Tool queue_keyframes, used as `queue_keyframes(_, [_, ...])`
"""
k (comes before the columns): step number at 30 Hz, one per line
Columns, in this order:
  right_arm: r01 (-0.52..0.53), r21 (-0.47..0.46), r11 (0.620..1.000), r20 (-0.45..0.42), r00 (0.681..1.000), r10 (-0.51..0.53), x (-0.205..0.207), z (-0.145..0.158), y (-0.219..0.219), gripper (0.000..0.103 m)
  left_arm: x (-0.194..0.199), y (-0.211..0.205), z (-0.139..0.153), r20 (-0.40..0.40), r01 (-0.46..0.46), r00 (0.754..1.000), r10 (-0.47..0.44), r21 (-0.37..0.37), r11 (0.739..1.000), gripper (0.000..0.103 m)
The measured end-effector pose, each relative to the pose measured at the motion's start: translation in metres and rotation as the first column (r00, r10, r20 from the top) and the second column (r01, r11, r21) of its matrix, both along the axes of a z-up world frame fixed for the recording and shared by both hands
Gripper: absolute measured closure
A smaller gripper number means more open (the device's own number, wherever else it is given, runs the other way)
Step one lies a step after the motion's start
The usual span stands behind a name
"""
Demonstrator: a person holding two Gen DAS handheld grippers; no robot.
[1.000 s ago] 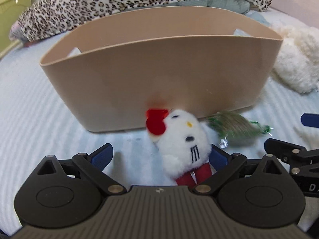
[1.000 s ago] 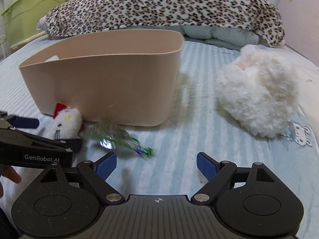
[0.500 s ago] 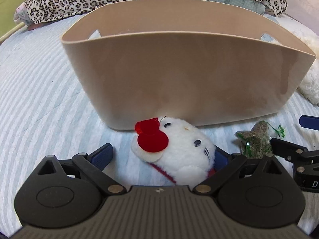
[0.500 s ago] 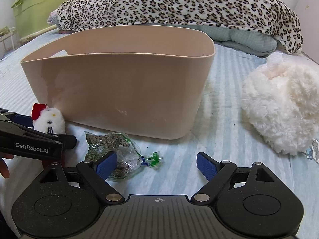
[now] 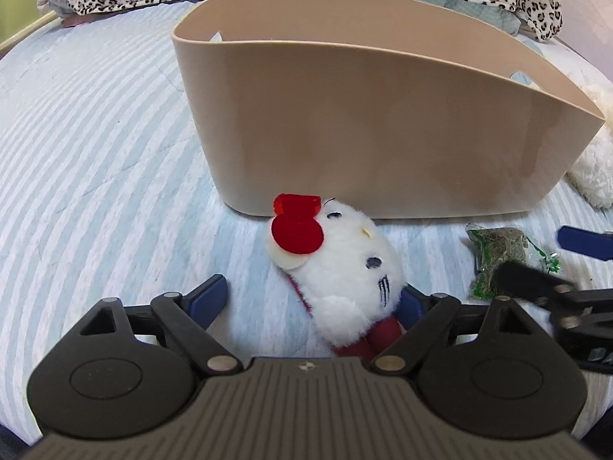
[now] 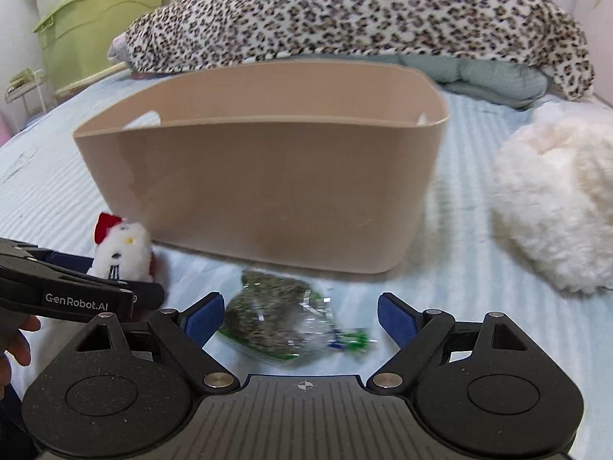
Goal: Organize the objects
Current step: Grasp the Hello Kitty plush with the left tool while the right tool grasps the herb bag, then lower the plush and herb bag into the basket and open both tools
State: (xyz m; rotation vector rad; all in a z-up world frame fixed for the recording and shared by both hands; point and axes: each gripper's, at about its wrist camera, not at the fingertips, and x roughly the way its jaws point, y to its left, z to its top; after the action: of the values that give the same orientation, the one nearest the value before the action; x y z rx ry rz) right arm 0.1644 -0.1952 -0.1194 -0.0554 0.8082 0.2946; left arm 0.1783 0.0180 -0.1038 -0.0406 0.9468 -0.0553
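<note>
Kitty plush (image 5: pixel 337 268): soft, light, squashy; lies on bed near bin (image 5: pixel 383 134), between the spread fingers of my left hand-held gripper (image 5: pixel 312 299), ungripped. Take at body. My right hand-held gripper (image 6: pixel 299 318) gapes over herb packet (image 6: pixel 276 318), crinkly, slippery.

We can't see the beige bin (image 5: pixel 383 145) floor past its near wall. Plush cat (image 5: pixel 337 280) hides most of the left gripper's right finger. Clear bag (image 6: pixel 279 318) between the right fingers is motion-blurred, contents unreadable.
</note>
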Motion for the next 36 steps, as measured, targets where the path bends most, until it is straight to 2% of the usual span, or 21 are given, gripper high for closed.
queue_keyframes(2, [0.002, 0.006, 1.0, -0.02, 1.0, -0.002, 0.005, -0.007, 0.005, 0.014, 0.0, -0.002, -0.001, 0.003, 0.002, 1.0, -0.002, 0.009, 1.0, 0.014])
queue_keyframes(5, [0.007, 0.017, 1.0, -0.025, 1.0, -0.007, 0.007, -0.011, 0.008, 0.021, 0.0, -0.004, -0.001, 0.017, 0.005, 1.0, -0.006, 0.02, 1.0, 0.023])
queue_keyframes(6, [0.006, 0.024, 1.0, -0.02, 1.0, -0.006, 0.007, -0.011, 0.009, 0.038, -0.001, -0.005, -0.001, 0.023, 0.011, 1.0, -0.011, 0.016, 1.0, 0.03])
queue_keyframes(7, [0.001, 0.034, 0.999, -0.027, 1.0, 0.0, 0.006, -0.011, 0.008, 0.046, -0.003, -0.004, 0.0, 0.03, 0.015, 0.999, -0.016, 0.018, 1.0, 0.038])
queue_keyframes(10, [0.004, 0.043, 0.999, -0.026, 1.0, -0.003, 0.002, -0.01, 0.007, 0.048, -0.006, -0.007, 0.001, 0.043, 0.032, 0.999, -0.033, 0.026, 0.999, 0.052])
queue_keyframes(13, [0.0, 0.046, 0.999, -0.024, 1.0, 0.002, -0.002, -0.006, 0.006, 0.05, -0.008, -0.006, 0.001, 0.047, 0.041, 0.998, -0.042, 0.013, 0.999, 0.057])
queue_keyframes(19, [0.01, 0.068, 0.998, 0.004, 1.0, -0.01, -0.014, 0.009, -0.001, 0.05, -0.017, 0.005, 0.006, 0.056, 0.038, 0.998, -0.036, -0.041, 0.998, 0.059])
queue_keyframes(25, [0.021, 0.096, 0.995, 0.069, 0.997, -0.028, -0.027, 0.039, -0.015, 0.05, -0.031, 0.007, 0.022, 0.096, 0.049, 0.994, -0.044, -0.054, 0.997, 0.059])
queue_keyframes(36, [0.016, 0.127, 0.992, 0.259, 0.965, -0.048, -0.03, 0.109, -0.024, 0.05, -0.049, 0.009, 0.085, 0.213, 0.083, 0.974, -0.073, -0.04, 0.996, 0.059])
